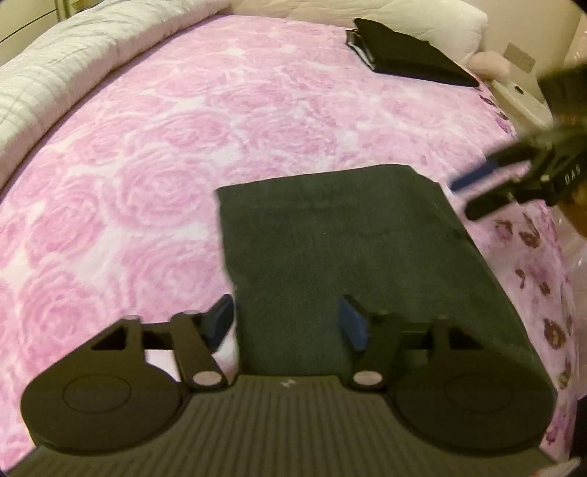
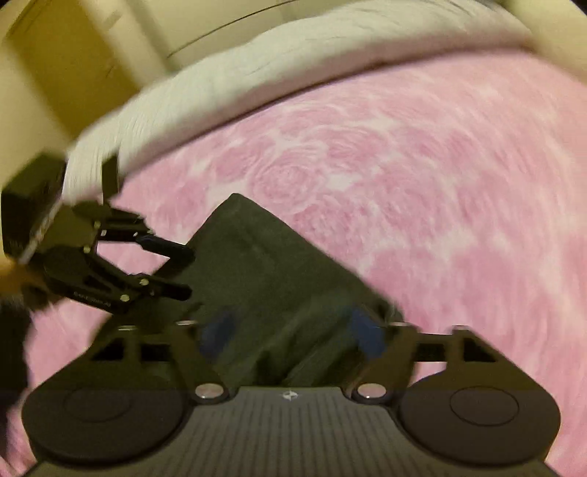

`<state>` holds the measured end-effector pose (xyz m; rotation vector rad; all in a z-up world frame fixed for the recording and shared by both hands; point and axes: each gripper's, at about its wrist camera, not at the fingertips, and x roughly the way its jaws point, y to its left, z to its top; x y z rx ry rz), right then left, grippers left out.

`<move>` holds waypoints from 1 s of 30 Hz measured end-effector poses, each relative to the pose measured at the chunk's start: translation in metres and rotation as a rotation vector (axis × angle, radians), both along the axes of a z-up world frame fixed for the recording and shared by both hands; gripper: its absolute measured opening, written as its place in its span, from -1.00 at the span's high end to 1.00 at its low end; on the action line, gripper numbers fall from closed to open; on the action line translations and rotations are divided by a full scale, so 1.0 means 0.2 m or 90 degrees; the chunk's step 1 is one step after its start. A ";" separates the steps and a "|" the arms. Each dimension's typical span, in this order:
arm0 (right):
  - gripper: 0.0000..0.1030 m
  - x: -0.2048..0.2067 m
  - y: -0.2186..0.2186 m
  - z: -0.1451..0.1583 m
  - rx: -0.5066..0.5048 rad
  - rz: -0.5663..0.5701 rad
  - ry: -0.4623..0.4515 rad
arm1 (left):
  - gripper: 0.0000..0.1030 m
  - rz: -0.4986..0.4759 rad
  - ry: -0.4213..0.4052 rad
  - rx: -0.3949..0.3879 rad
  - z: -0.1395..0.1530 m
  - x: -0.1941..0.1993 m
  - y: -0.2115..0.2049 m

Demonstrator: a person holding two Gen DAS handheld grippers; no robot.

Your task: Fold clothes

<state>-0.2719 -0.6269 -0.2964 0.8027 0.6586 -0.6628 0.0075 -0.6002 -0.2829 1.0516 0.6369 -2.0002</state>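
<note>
Looking at where you've got things, the dark green garment (image 1: 341, 257) sits folded into a neat rectangle on the pink rose bedspread (image 1: 165, 146), right under your left gripper (image 1: 288, 323), and that makes sense if you've just laid the fold down and want it flat before the next one. Your left gripper is released, jaws wide, with the cloth's left edge running between them but neither pad pressing on it. Your right gripper (image 2: 293, 330) is spread open too, hanging over the garment's other end with nothing pinched. In the left view it pokes in at 3 o'clock, just beside the cloth's far corner. A second dark folded piece (image 1: 411, 55) is parked up at 1 o'clock near the white pillow (image 1: 433, 18), well apart, probably your done pile. Heads up though: the right view is badly smeared, so I can't tell how tidy the layers are, and the near edge of the garment is hidden behind both gripper bodies
</note>
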 end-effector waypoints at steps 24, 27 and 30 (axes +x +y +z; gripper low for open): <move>0.08 -0.04 -0.07 -0.25 0.187 -0.141 -0.131 | 0.56 0.099 0.063 0.168 -0.15 0.20 0.14; 0.10 -0.03 -0.04 -0.09 0.164 -0.102 -0.124 | 0.68 0.104 0.093 0.183 -0.06 0.14 0.24; 0.10 -0.06 -0.08 0.14 0.119 -0.035 -0.091 | 0.72 0.111 0.137 0.194 0.01 -0.01 0.42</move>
